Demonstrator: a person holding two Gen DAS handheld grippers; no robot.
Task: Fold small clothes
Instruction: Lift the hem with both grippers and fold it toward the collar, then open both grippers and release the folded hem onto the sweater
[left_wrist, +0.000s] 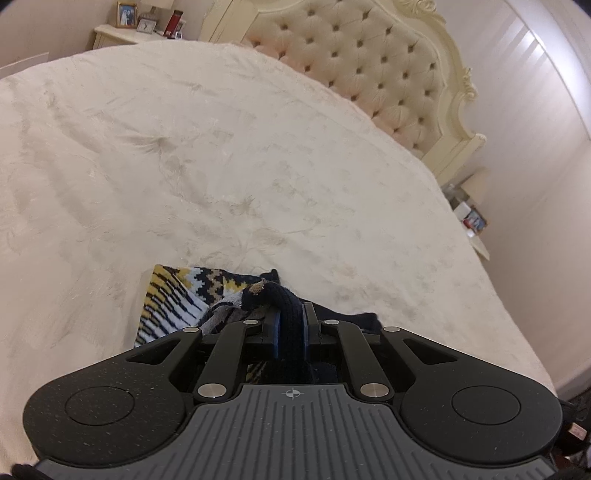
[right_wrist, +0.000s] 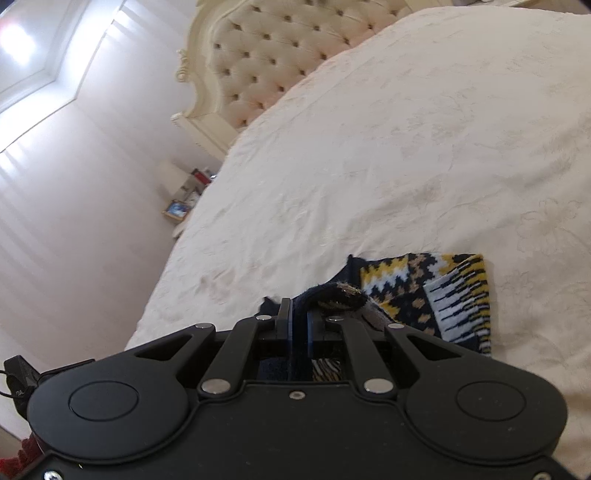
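Note:
A small knitted garment (left_wrist: 177, 299), navy with yellow, white and tan zigzag patterns, lies on the cream bedspread (left_wrist: 221, 166) near its front edge. My left gripper (left_wrist: 291, 325) is shut on a dark navy edge of the garment and lifts it slightly. In the right wrist view the same garment (right_wrist: 443, 295) lies to the right of my right gripper (right_wrist: 299, 321), which is shut on another navy edge of it. Most of the garment under the grippers is hidden.
A tufted cream headboard (left_wrist: 388, 66) stands at the head of the bed. A nightstand (left_wrist: 122, 33) with a photo frame and clock is at the far left; another nightstand (right_wrist: 184, 199) with small items stands by the wall.

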